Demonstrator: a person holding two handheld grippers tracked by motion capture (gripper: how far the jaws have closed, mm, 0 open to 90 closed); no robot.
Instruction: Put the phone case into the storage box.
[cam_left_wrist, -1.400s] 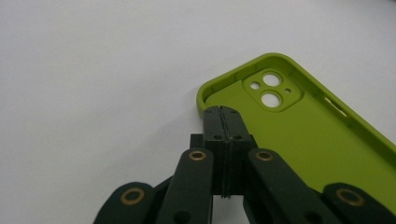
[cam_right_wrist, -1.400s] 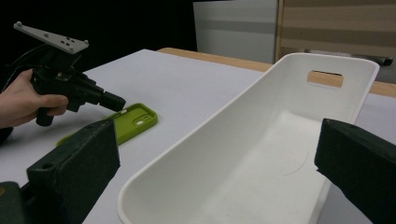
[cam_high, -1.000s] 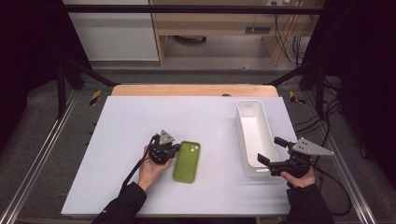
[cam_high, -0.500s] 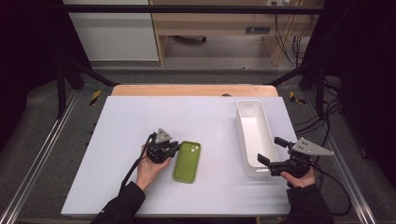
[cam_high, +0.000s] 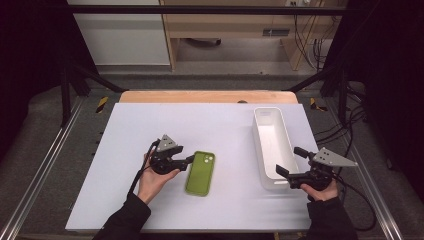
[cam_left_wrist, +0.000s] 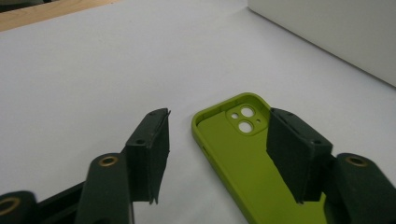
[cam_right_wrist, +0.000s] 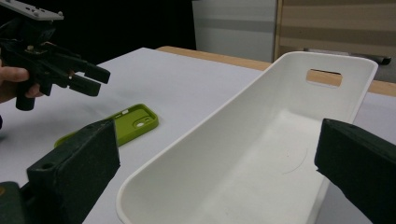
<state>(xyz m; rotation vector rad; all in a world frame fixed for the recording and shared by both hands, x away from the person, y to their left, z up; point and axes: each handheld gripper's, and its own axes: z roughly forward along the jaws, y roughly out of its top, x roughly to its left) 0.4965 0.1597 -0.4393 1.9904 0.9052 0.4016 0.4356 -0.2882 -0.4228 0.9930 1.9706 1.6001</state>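
Note:
A green phone case lies flat on the white table, inner side up and camera holes at the far end. My left gripper hovers at its left edge, pointing right. In the left gripper view its jaws have just been opening and stand apart over the case's top corner, the pads clear of it. My right gripper is open at the near right end of the white bin, and its wide jaws frame that empty bin in the right gripper view.
The bin's long wall runs to the right of the case. A wooden strip borders the table's far edge, with metal rails at both sides. The right gripper view also takes in the left gripper and the case.
The left gripper's jaws have parted beside the case's left edge and the hand has risen slightly. The case stays flat on the table. The right gripper has kept still.

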